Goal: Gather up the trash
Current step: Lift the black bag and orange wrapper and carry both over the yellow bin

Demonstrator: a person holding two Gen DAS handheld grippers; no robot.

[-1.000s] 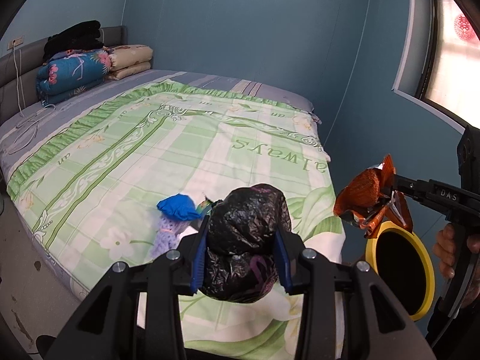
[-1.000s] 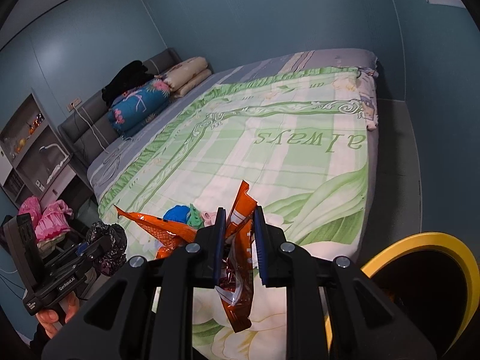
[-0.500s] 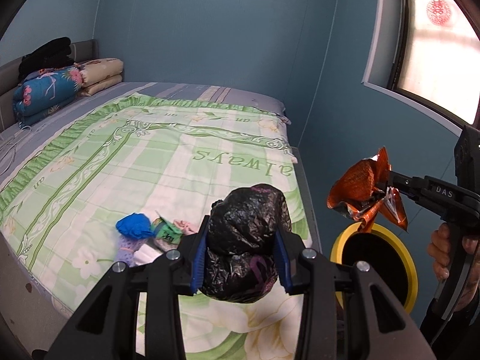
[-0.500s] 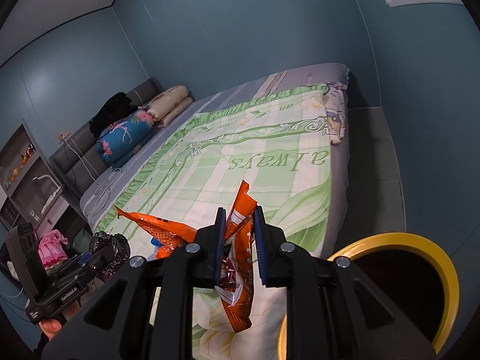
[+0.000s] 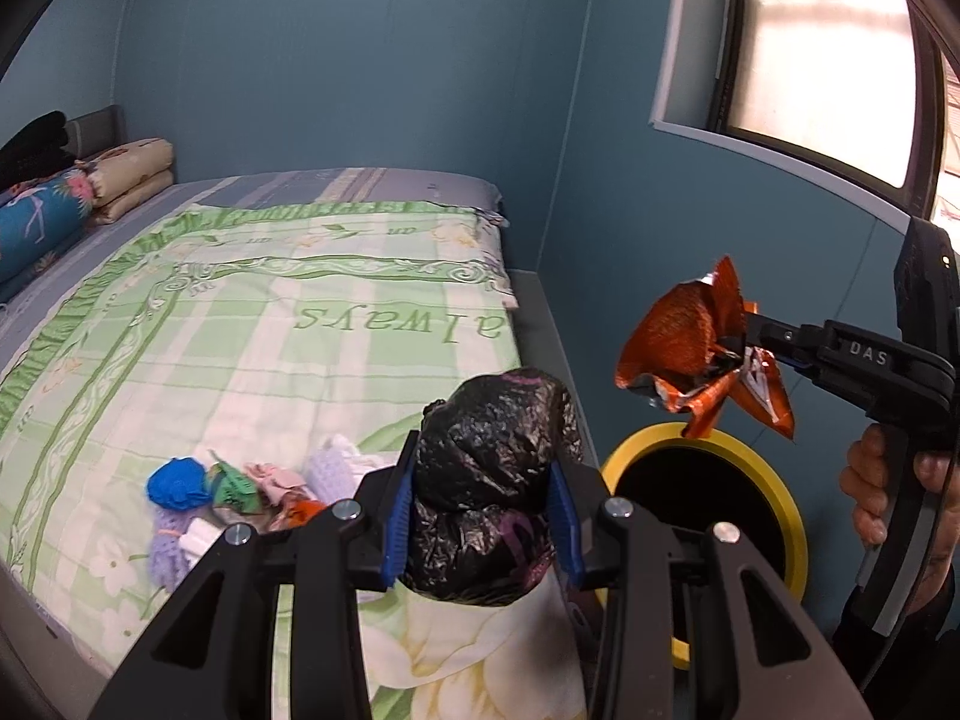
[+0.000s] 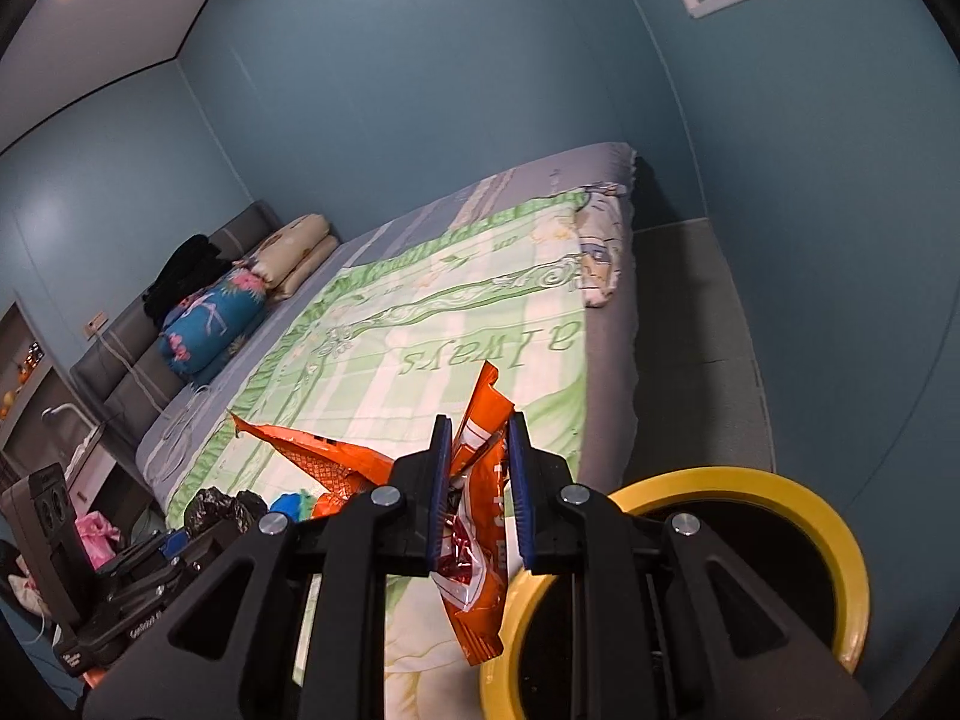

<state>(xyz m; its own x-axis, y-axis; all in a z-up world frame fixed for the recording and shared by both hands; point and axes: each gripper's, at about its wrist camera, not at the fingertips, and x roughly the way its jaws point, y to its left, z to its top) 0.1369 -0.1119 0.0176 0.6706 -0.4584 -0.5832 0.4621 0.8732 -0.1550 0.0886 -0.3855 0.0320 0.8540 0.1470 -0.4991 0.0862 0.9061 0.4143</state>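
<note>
My left gripper (image 5: pixel 483 501) is shut on a crumpled black plastic bag (image 5: pixel 492 462), held above the bed's near corner. My right gripper (image 6: pixel 478 495) is shut on an orange snack wrapper (image 6: pixel 480 480); in the left wrist view the same orange wrapper (image 5: pixel 678 342) hangs just above the rim of a yellow-rimmed bin (image 5: pixel 774 498). That yellow-rimmed bin (image 6: pixel 840 546) stands on the floor beside the bed, low and right in the right wrist view. The black bag (image 6: pixel 225 507) and left gripper also show at the lower left there.
A small heap of bits, blue (image 5: pixel 177 483), green, pink and lilac, lies on the green quilt (image 5: pixel 240 348). Folded bedding (image 5: pixel 48 210) is stacked at the headboard. A grey floor strip (image 6: pixel 690 348) runs between bed and wall. A window (image 5: pixel 834 60) is at the upper right.
Both grippers have swung right toward the bin, each keeping its load. The bin now shows larger, and the orange wrapper hangs over its rim.
</note>
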